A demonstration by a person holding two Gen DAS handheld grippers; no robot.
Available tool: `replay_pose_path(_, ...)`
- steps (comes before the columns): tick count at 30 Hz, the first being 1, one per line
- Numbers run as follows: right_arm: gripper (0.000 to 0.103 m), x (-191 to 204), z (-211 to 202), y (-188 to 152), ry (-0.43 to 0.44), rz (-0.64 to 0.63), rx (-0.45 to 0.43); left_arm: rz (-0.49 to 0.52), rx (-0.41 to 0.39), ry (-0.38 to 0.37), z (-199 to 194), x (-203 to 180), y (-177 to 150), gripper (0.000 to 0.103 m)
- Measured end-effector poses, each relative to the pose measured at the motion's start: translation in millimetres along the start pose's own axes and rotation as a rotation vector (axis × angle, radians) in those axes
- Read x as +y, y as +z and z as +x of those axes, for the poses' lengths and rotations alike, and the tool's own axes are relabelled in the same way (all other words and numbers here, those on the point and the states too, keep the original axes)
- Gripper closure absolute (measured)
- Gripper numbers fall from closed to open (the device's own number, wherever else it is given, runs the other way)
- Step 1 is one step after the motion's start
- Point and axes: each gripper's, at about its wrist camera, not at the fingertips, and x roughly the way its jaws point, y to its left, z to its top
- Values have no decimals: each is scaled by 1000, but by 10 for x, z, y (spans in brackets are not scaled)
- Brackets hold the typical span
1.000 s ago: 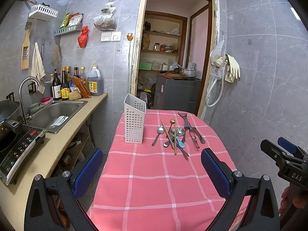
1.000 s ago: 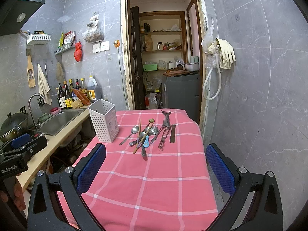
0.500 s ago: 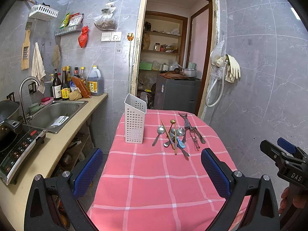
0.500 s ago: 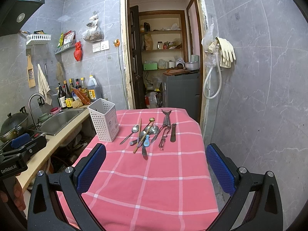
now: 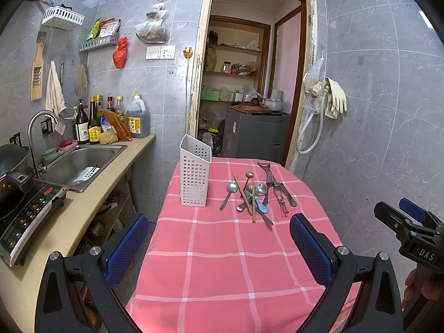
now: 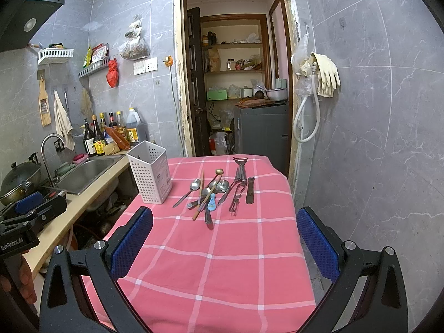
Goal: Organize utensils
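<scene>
A white perforated utensil holder [image 5: 195,174] stands upright on the far left of a table with a pink checked cloth [image 5: 222,252]; it also shows in the right wrist view [image 6: 150,177]. A loose pile of utensils [image 5: 256,193] lies right of it: spoons, chopsticks, a fork, a peeler, a blue-handled piece. The pile also shows in the right wrist view [image 6: 219,190]. My left gripper [image 5: 219,245] is open and empty above the near part of the table. My right gripper [image 6: 224,241] is open and empty, also short of the pile.
A counter with a sink [image 5: 80,163], bottles [image 5: 111,122] and an induction cooker [image 5: 25,211] runs along the left. An open doorway [image 5: 247,91] lies behind the table. A tiled wall with hanging gloves [image 5: 334,100] stands to the right.
</scene>
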Motion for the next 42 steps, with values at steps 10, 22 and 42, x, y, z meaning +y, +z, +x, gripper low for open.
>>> replay_pose_path(10,1,4,17,0,0,1,3,1,0,0,-1,3,3,1)
replay_pose_path(22,1,-7,44,12,1,11,4,12,11,14,66,10,-21,1)
replay_pose_path(42,1,-196,726,376,-32,13,14,23,-29,7,732,-143,406,1)
